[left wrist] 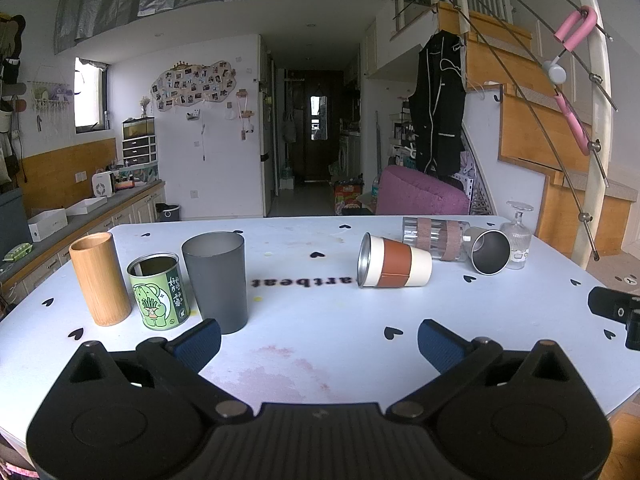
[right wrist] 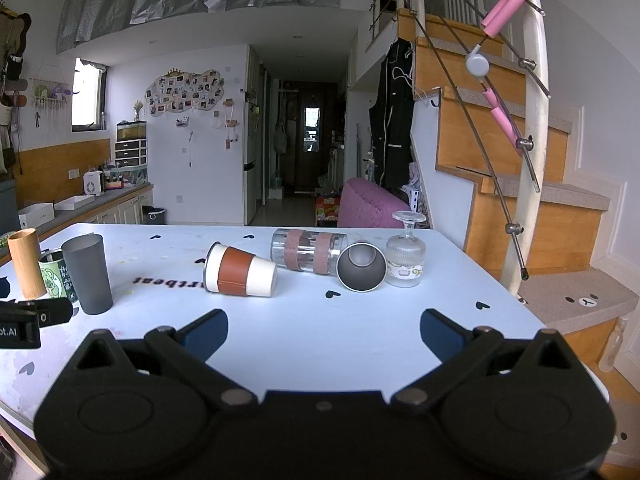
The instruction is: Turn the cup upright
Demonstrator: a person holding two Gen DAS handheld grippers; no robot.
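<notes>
Two open tools [left wrist: 319,340] [right wrist: 324,330], three tipped cups [right wrist: 241,271]

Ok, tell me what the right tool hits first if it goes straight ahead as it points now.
Probably the metal cup lying on its side, mouth toward the camera, roughly centred ahead of the open right tool. Only bare table lies before it, though depth is uncertain.
</notes>
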